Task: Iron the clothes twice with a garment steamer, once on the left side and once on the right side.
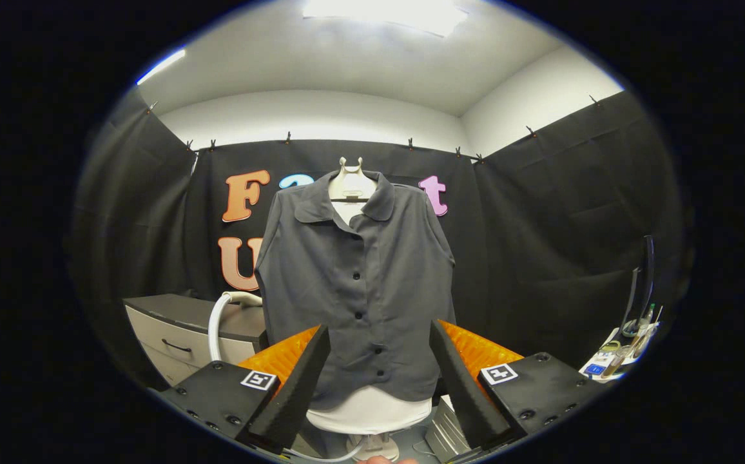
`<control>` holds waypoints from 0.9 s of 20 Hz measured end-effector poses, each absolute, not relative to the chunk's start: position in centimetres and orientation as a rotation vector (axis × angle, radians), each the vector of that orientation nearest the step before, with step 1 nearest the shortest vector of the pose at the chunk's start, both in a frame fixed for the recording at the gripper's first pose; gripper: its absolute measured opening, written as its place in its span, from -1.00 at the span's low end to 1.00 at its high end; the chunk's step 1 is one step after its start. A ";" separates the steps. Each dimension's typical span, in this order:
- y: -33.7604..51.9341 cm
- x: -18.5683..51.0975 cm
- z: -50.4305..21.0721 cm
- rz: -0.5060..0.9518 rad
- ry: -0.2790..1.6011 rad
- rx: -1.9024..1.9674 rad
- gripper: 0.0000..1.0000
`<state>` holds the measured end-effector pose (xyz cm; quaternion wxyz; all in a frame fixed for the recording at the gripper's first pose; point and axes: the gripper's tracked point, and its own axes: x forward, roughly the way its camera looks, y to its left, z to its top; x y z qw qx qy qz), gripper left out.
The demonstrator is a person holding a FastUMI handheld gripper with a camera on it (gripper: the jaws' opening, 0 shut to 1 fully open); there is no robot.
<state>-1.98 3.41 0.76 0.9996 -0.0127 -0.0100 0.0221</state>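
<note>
The gripper [379,361] is spread wide and holds nothing, facing the grey shirt [356,283] on its mannequin, so the white steamer hose [221,316] just left of the shirt looks like the thing to approach squarely first.

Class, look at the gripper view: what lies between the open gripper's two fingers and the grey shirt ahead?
Nothing: in the gripper view the gripper stands open, its fingers holding nothing, and the stretch to the grey shirt is bare.

Dark grey shirt [356,283] w/ black buttons, white form [369,411], white hose [218,319].
</note>
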 end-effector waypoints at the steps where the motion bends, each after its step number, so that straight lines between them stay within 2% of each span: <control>1: 3.6 -2.0 0.6 0.044 -0.017 -0.029 0.98; 9: 4.2 -2.0 -0.3 0.012 0.024 0.002 0.98; 18: 12.7 1.5 3.3 0.127 0.044 -0.041 0.98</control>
